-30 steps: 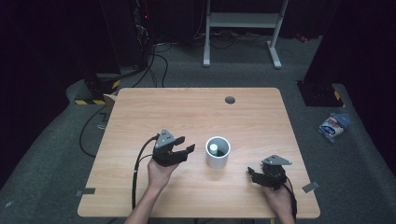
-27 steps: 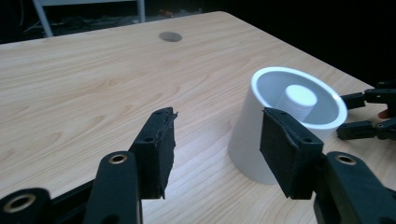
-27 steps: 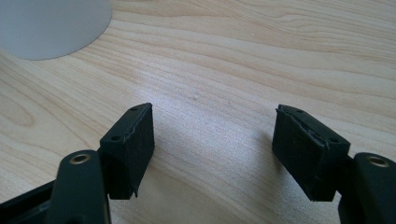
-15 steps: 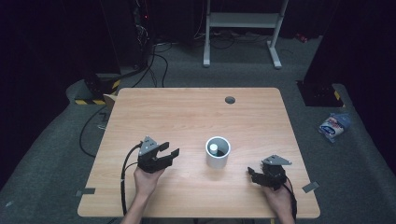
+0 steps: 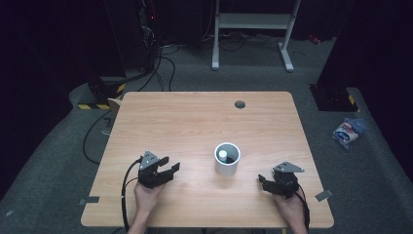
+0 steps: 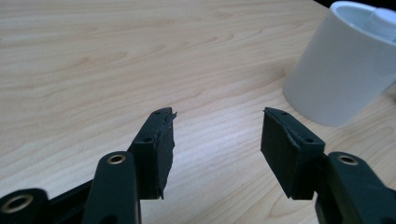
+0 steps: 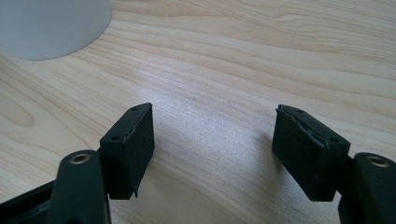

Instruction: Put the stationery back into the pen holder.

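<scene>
- Two grippers are resting low over the wooden table (image 5: 195,122), one on each side of the white cup (image 5: 227,160), and neither is touching it.
- We are holding the left gripper (image 5: 168,169) with its jaws spread and nothing between them; its own view is showing bare wood between the pads (image 6: 156,149) and the cup (image 6: 343,70) off to the upper right, near but apart.
- We are keeping the right gripper (image 5: 263,181) parted as well and empty, with the cup's base (image 7: 51,25) sitting at the top left of its view.
- Standing upright near the middle of the table's near half, the cup is carrying a small white object (image 5: 222,154) inside, which we take for a bottle cap or ball; we cannot tell which.
- We are judging that the placing step is finished and both hands are parked clear of the cup.
- If more work is coming, we are expecting the next move to call for swinging one open gripper in towards the cup wall, squaring the jaws around it, and closing gently so it is not tipping.
</scene>
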Available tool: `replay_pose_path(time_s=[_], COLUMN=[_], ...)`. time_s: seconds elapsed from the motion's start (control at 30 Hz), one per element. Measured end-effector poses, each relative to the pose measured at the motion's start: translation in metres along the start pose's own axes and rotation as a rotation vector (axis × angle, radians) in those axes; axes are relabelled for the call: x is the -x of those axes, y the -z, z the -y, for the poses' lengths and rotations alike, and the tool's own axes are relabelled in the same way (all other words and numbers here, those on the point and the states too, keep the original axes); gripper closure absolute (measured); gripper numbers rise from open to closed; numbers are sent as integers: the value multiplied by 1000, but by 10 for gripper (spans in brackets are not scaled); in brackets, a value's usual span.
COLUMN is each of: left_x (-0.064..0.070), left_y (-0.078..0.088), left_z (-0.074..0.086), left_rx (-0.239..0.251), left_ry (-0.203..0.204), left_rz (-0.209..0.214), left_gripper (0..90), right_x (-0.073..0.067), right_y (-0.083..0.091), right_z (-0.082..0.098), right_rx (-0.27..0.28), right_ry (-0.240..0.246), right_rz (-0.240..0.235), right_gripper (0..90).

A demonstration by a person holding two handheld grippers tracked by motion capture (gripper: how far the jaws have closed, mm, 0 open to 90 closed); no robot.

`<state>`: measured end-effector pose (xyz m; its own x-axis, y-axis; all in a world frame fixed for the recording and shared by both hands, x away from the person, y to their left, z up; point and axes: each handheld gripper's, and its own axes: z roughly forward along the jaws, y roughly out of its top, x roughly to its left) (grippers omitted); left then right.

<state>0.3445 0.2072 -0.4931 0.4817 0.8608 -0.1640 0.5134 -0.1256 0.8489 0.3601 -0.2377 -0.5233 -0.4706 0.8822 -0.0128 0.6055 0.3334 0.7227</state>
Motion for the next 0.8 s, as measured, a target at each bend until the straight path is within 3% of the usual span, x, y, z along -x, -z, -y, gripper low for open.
replay_pose_path(time_s=[0.33,0.6,0.8], left_x=[-10,-14,-11], left_y=[2,1,-5], left_z=[21,29,33], left_rx=[-38,-77,-129], left_ry=[32,29,-24], left_rz=[-40,-70,-115], left_gripper=[438,431,422], right_x=[0,0,0], right_y=[0,0,0], right_z=[0,0,0], right_rx=[0,0,-1], right_ry=[0,0,1], right_rz=[0,0,0], right_gripper=[296,296,296])
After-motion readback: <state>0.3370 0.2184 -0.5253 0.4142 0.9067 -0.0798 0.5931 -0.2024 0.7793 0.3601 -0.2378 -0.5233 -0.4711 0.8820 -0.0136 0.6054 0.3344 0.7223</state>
